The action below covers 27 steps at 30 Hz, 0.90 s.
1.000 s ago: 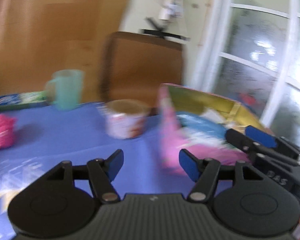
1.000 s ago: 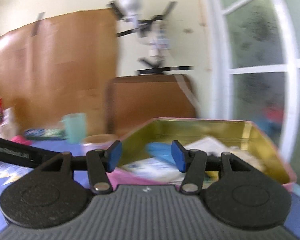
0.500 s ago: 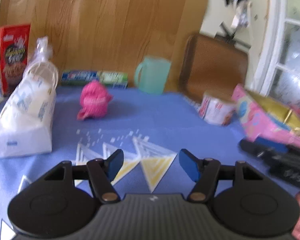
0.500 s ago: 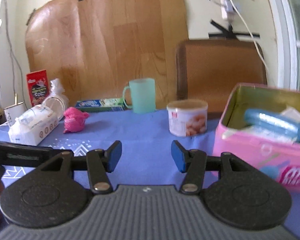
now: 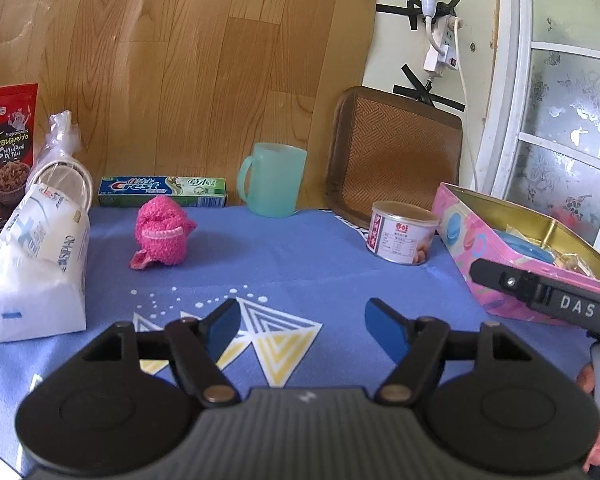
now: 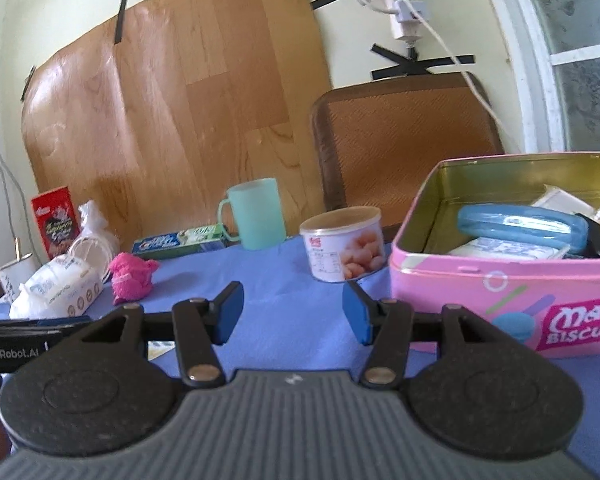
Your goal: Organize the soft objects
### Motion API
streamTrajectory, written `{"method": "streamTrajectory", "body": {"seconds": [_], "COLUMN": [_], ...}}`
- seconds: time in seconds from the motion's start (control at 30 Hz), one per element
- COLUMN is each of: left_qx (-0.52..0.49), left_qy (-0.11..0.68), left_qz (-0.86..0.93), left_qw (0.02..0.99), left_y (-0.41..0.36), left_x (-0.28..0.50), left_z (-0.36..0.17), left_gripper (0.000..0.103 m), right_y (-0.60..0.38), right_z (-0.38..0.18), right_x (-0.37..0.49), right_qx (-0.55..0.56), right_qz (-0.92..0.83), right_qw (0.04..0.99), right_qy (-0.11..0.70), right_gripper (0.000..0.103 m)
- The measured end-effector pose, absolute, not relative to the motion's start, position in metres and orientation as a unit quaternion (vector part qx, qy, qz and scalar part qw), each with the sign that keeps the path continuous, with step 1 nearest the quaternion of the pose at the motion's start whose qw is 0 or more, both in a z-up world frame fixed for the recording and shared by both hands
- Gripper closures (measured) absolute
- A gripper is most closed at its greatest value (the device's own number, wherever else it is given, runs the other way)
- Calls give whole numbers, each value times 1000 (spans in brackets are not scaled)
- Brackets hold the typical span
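Note:
A fluffy pink knitted toy (image 5: 161,230) (image 6: 132,277) lies on the blue tablecloth (image 5: 284,256), far ahead and left of both grippers. A soft white tissue pack (image 5: 36,268) (image 6: 58,289) rests at the left. The open pink biscuit tin (image 5: 516,248) (image 6: 496,280) at the right holds a blue case (image 6: 520,229) and packets. My left gripper (image 5: 302,328) hovers over the cloth's triangle print, its jaws opening with nothing between them. My right gripper (image 6: 293,309) stands open and empty just left of the tin.
A teal mug (image 5: 274,178), a toothpaste box (image 5: 162,191), a small can (image 5: 402,233), a red snack box (image 5: 6,152), a bagged white ring (image 5: 62,168) and a leaning woven tray (image 5: 396,152) line the back. The right gripper's body (image 5: 548,300) crosses the tin's front.
Both views have swung left from the tin to take in the whole table. The left gripper's jaws stand wider apart than before. The right jaws look the same.

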<state>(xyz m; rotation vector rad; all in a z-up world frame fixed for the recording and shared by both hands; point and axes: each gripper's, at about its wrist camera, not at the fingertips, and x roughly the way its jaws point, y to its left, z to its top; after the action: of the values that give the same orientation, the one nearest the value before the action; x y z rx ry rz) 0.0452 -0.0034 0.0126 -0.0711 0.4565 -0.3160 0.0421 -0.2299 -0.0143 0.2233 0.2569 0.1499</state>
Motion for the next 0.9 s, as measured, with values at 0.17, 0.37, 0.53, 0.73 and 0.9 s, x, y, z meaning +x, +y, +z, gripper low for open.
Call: {"method": "streamTrajectory", "body": {"seconds": [0.17, 0.37, 0.53, 0.73, 0.9], "left_qx": [-21, -18, 13, -1, -14], "left_qy": [235, 227, 228, 228, 227], "left_qz": [-154, -198, -200, -197, -193], "left_qw": [960, 954, 953, 954, 955], "left_y": [-8, -30, -41, -35, -30], "left_x": [47, 43, 42, 40, 42], "left_z": [13, 15, 10, 10, 11], "left_gripper": [32, 25, 25, 25, 25], "right_y": [-241, -259, -261, -263, -261], "right_z": [-14, -18, -20, -20, -20], "right_x": [33, 27, 31, 31, 29], "right_qx": [123, 147, 159, 167, 160], "right_qz": [59, 46, 51, 54, 59], "right_qw": [982, 979, 975, 974, 975], "right_qy": [132, 136, 144, 143, 140], "right_gripper": [46, 46, 46, 46, 46]}}
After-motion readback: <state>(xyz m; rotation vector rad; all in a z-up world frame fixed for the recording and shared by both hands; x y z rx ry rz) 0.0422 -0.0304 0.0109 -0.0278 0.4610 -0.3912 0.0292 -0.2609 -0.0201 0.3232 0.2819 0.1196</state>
